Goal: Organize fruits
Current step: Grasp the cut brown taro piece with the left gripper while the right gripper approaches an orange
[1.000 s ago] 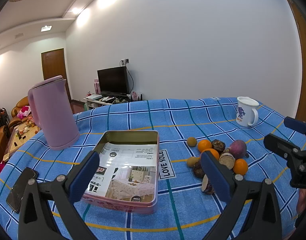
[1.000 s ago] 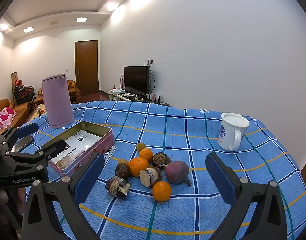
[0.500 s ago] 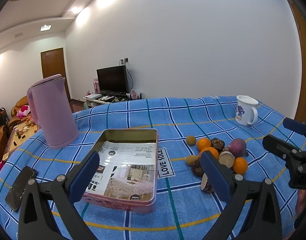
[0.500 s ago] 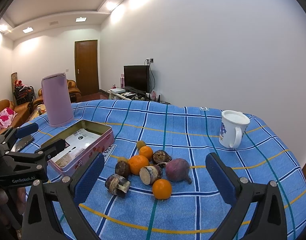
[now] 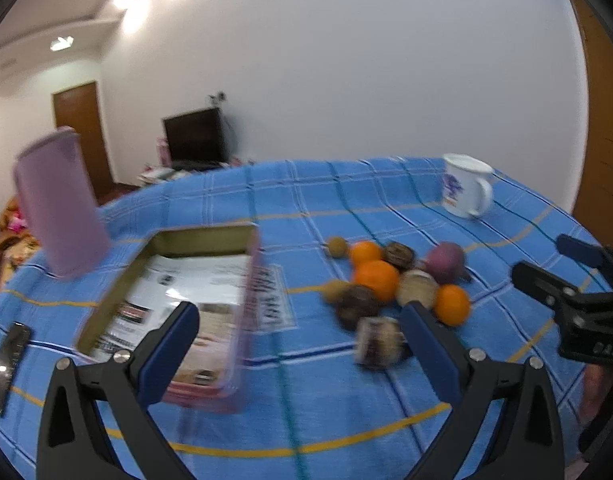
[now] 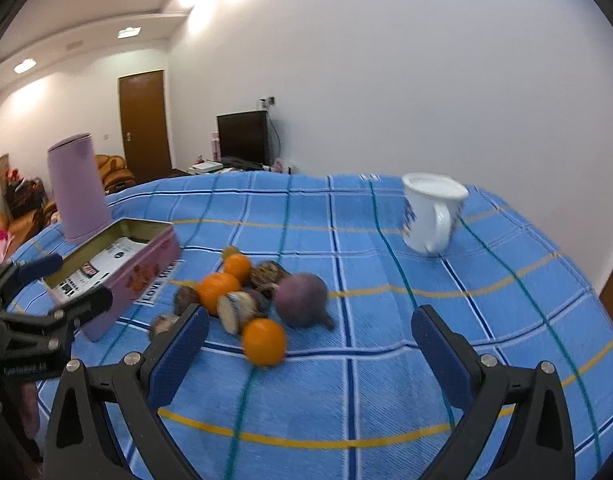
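Note:
A heap of fruits lies on the blue checked cloth: three oranges, the nearest orange, a purple round fruit, several brown cut pieces. An open pink tin lined with printed paper sits left of the heap. My left gripper is open, hovering in front of the tin and the heap. My right gripper is open, just in front of the nearest orange. Nothing is between either pair of fingers. Both views are blurred by motion.
A pink kettle stands behind the tin. A white mug stands at the far right. A dark phone lies at the left edge of the table. The other gripper shows at each view's side.
Both grippers have moved forward and lower toward the table; the fruits and tin now look larger and nearer. The fingers stay open and nothing has been picked up.

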`<state>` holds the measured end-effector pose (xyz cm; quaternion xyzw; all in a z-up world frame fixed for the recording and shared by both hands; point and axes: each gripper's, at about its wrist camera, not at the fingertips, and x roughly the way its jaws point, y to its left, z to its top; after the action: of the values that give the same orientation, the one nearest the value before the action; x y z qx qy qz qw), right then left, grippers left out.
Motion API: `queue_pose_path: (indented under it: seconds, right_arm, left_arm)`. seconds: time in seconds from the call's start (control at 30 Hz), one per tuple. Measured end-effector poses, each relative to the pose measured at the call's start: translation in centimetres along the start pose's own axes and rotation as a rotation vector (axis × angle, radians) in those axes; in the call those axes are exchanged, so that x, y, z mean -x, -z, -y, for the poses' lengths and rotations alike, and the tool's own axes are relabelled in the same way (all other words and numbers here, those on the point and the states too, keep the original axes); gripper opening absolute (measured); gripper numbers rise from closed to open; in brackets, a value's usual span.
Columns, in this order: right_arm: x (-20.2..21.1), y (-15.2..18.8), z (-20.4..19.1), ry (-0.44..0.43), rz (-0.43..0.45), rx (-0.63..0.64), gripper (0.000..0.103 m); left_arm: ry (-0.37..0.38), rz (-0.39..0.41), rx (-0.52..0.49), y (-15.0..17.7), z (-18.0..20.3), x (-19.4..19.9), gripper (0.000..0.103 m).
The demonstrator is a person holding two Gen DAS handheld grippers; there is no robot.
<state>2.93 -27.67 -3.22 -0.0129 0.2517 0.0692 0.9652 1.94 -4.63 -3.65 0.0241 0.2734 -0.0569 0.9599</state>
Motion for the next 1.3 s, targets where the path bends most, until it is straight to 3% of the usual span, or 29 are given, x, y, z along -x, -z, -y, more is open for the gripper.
queue_pose_path:
  seconds: [0.1, 0.23, 0.37, 0.4, 0.47, 0.53, 0.67, 0.8, 0.97, 1.3]
  right_arm:
    - [-0.4, 0.3, 0.8, -0.001, -0.012, -0.023, 0.102]
    - [-0.9, 0.8, 1.2, 0.002, -0.026, -0.023, 0.102]
    - [-1.2, 1.0, 1.3, -0.008, -0.038, -0.032, 0.102]
    - [-1.2, 1.0, 1.3, -0.009, -0.039, -0.033, 0.102]
    - [-1.4, 1.1, 1.1, -0.021, -0.044, -0.035, 0.101]
    - [-1.6, 1.1, 0.8, -0.031, -0.049, -0.031, 0.098]
    - [-3.1, 1.2, 0.2, -0.089, -0.113, -0.026, 0.069]
    - [-4.2, 1.0, -0.7, -0.11, -0.157, -0.005, 0.063]
    - [-6.1, 0.6, -1.9, -0.108, -0.21, 0.029, 0.043]
    - [-7.8, 0.6, -3.4, -0.118, -0.268, 0.065, 0.043]
  left_arm:
    - [0.061, -0.045, -0.004, 0.0, 1.3, -1.2, 0.098]
    - [0.117, -0.115, -0.009, 0.2, 2.9, -3.1, 0.084]
    - [0.138, -0.177, -0.039, 0.7, 4.1, -4.6, 0.077]
    - [0.144, -0.191, -0.043, 0.8, 4.3, -4.9, 0.074]
    - [0.155, -0.22, -0.044, 0.9, 4.4, -5.6, 0.057]
    - [0.186, -0.223, -0.033, 1.0, 4.1, -5.6, 0.05]
    - [0.176, -0.215, -0.03, 1.0, 3.5, -5.4, 0.049]
    - [0.165, -0.169, -0.021, 0.7, 2.3, -4.5, 0.049]
    - [0.148, -0.143, -0.01, 0.2, 1.1, -4.7, 0.049]
    - [0.16, -0.149, 0.004, 0.0, 0.5, -5.8, 0.049]
